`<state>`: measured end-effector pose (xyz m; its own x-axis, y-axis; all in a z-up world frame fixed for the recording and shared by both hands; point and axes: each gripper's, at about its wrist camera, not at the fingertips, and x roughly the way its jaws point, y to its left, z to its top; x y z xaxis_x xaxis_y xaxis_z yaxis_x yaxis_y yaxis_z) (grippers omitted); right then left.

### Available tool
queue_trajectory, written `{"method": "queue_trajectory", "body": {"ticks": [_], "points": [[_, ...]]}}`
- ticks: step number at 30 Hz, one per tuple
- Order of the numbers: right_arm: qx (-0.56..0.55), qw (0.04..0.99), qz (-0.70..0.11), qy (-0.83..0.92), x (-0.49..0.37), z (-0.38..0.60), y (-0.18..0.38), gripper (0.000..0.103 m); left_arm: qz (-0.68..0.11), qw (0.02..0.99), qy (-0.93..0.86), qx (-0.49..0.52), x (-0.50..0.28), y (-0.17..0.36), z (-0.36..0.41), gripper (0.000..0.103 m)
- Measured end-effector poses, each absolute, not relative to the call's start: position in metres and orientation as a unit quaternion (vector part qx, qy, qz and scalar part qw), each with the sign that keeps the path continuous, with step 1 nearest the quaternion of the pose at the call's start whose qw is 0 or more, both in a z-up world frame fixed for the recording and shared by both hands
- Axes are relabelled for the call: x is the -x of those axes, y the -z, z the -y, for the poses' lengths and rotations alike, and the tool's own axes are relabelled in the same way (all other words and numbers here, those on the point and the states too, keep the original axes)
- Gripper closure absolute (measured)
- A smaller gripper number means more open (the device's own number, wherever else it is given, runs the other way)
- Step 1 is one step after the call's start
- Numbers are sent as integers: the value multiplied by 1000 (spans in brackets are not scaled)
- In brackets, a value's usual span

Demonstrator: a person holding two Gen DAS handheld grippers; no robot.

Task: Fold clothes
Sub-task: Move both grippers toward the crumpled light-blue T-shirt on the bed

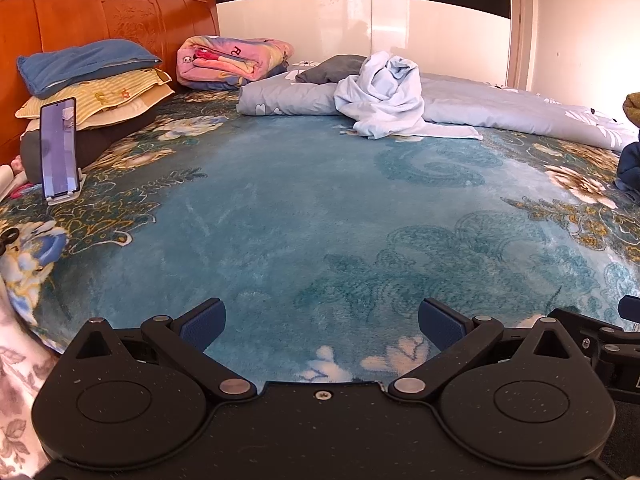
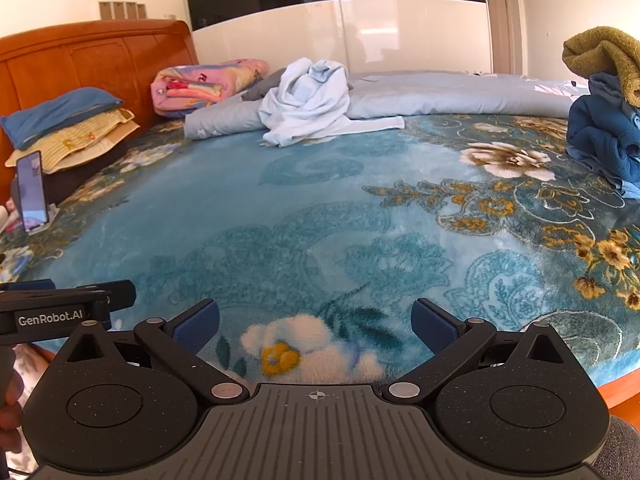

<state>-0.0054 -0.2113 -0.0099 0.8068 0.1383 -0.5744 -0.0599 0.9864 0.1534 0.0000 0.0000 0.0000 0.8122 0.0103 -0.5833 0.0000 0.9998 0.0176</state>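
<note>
A crumpled pale blue garment (image 1: 382, 94) lies in a heap at the far side of the bed, on the teal floral blanket (image 1: 304, 216); it also shows in the right wrist view (image 2: 308, 102). My left gripper (image 1: 322, 322) is open and empty, low over the blanket's near edge, far from the garment. My right gripper (image 2: 316, 326) is open and empty, also over the near edge. A pile of dark blue clothes (image 2: 604, 140) topped by an olive towel (image 2: 604, 56) sits at the right. The left gripper's body (image 2: 60, 308) shows at the left of the right wrist view.
A wooden headboard (image 1: 100, 12) with stacked pillows (image 1: 92, 80) stands at the left. A phone on a stand (image 1: 59, 148) is near the pillows. A pink folded blanket (image 1: 232, 60) and a grey-blue duvet (image 1: 500, 108) lie at the back. White wardrobe doors (image 1: 360, 20) are behind.
</note>
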Motion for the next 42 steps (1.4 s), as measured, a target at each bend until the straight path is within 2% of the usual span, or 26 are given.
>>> {"method": "queue_trajectory", "body": {"ticks": [42], "points": [[-54,943,-324,-51,-19,209,3,0,-297,955,-3,-6,-29,10,-16,1]]}}
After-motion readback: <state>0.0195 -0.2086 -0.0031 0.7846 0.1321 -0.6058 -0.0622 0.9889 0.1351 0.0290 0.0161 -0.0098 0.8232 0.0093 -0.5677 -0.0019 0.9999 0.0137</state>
